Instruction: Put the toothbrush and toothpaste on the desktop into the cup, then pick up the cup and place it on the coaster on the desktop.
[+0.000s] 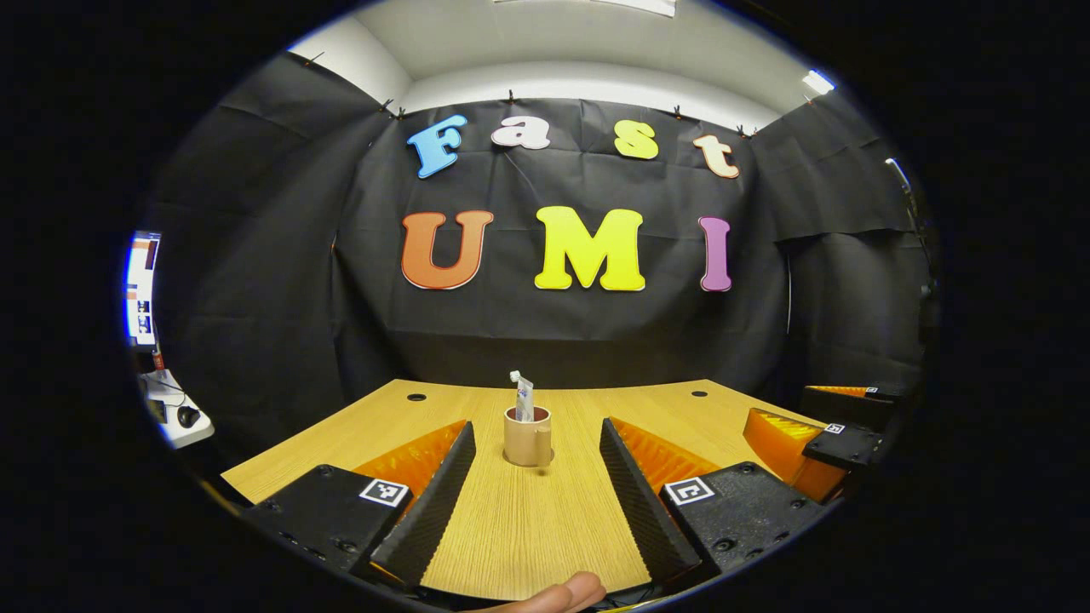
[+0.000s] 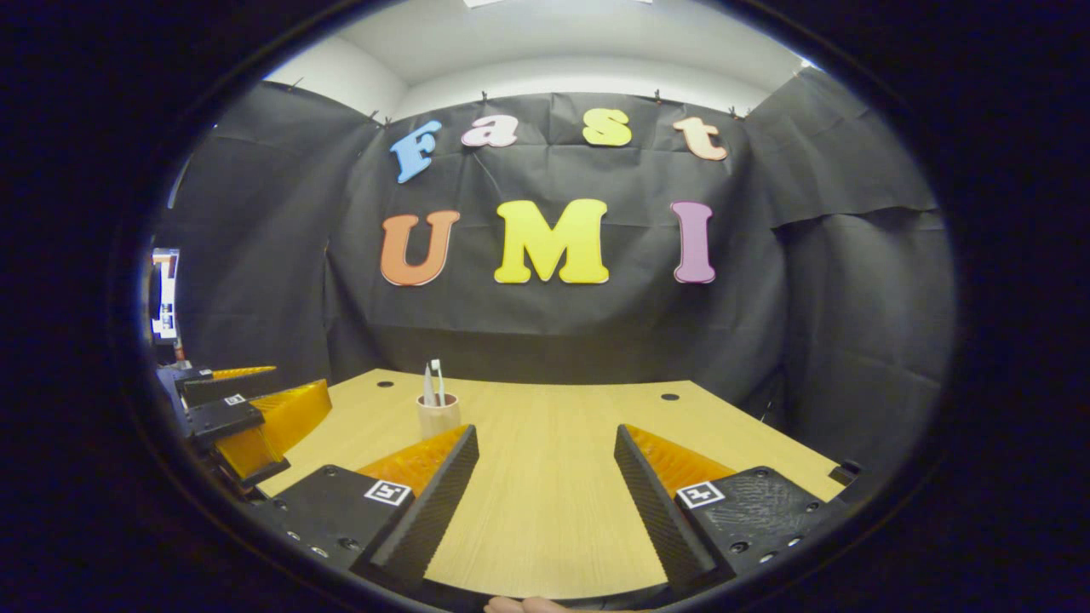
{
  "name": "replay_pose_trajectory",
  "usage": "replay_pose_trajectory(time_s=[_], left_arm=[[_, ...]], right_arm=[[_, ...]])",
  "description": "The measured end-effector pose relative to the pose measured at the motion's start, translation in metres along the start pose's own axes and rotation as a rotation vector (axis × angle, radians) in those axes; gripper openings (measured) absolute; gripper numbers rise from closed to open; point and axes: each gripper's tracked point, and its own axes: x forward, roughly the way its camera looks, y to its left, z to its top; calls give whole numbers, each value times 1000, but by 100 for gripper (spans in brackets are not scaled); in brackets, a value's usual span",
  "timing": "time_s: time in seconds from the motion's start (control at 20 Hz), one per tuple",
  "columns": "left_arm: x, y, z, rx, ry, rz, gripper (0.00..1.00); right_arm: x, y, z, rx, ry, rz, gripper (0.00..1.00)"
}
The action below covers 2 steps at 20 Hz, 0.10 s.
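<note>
Left gripper view, cup (image 1: 527,438) holding toothpaste (image 1: 523,398), both grippers' fingers (image 1: 443,492) wide apart, empty.

Both cameras sit low over the pale wooden desktop (image 1: 528,528), facing the black cloth back wall (image 2: 553,323). The left gripper view looks straight at the tan cylindrical cup (image 1: 527,436), fairly near; the right gripper view stands further right (cup (image 2: 438,415) up-left, farther off). Both share desktop, cup and wall.

Cup (image 1: 527,438) upright on desktop (image 1: 528,528), toothpaste (image 1: 524,398) inside
</note>
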Motion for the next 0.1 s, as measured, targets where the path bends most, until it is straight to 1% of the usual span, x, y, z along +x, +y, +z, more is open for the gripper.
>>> replay_pose_trajectory(time_s=[0.1], left_arm=[[0, 3, -1, -4, 3, 5, 93]], right_arm=[[0, 1, 1, -8, -2, 4, 96]])
